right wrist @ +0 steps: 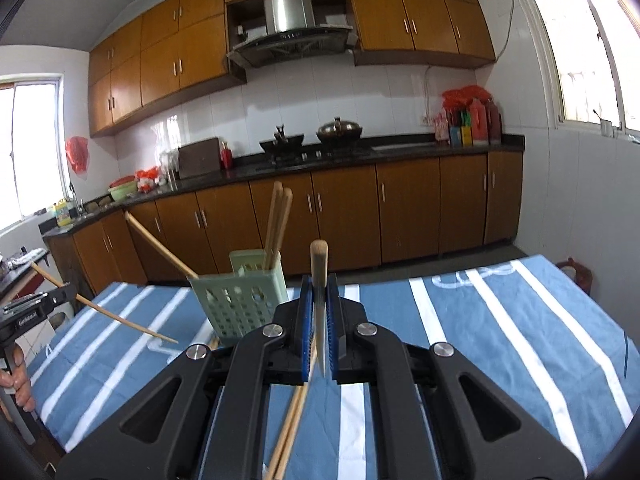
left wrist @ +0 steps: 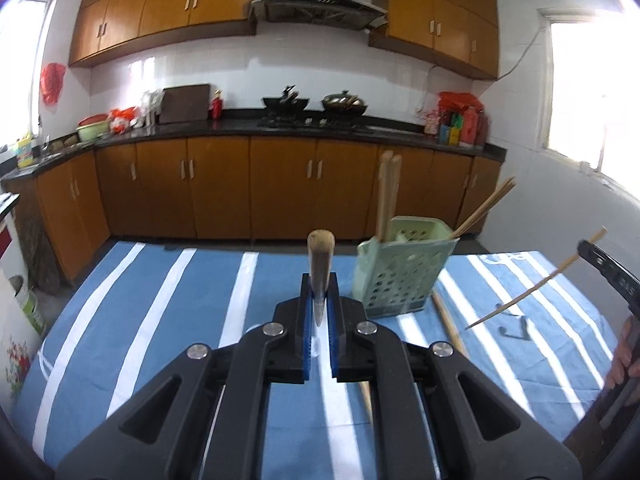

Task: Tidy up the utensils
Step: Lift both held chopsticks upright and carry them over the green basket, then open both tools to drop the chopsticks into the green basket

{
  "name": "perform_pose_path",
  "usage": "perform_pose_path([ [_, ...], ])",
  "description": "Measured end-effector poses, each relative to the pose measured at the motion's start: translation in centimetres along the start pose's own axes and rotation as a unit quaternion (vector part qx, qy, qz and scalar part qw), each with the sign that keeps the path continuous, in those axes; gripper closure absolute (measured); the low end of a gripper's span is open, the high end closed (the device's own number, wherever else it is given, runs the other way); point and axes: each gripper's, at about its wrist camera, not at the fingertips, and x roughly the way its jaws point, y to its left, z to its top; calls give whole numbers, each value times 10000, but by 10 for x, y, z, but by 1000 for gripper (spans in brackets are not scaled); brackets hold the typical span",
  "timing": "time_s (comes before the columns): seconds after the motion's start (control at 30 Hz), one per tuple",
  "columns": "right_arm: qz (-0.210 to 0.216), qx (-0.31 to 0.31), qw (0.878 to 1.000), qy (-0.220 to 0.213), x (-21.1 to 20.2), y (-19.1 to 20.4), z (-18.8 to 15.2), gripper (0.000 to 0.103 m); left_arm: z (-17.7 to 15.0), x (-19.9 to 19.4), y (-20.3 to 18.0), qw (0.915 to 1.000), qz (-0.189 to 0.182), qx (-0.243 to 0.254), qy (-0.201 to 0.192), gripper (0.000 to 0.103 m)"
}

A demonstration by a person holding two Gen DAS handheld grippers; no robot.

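Above the striped tablecloth (left wrist: pixel 160 320), both grippers (left wrist: pixel 320 300) (right wrist: pixel 320 300) clench chopsticks (left wrist: pixel 320 264) (right wrist: pixel 319 268) pointing forward and up, thick ends leading; tips hidden between pads, near the green holder (left wrist: pixel 400 276).

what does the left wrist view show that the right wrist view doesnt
Only the left wrist view: the right claw seen from the side, shut on a chopstick, and a white container on the floor.
Only the right wrist view: the left claw seen from the side, shut on a second chopstick.
Both: the green holder with chopsticks standing in it, the blue striped cloth, loose chopsticks lying on it, and the kitchen counter behind.
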Motion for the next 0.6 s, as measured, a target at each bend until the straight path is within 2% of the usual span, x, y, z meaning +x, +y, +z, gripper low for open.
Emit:
perform_pose_path([
  [0.33,830,216,9939,-689,-31,13,60,96,42,-42,-34,9951,-774,313,-521,95],
  [0.47,911,248,9918,-859,-33,17,71,96,55,-48,-48,9928,-779,485,-771,95],
  [0.6,911,259,9905,-997,-26,24,78,96,71,-37,-58,9923,-754,465,-866,95],
])
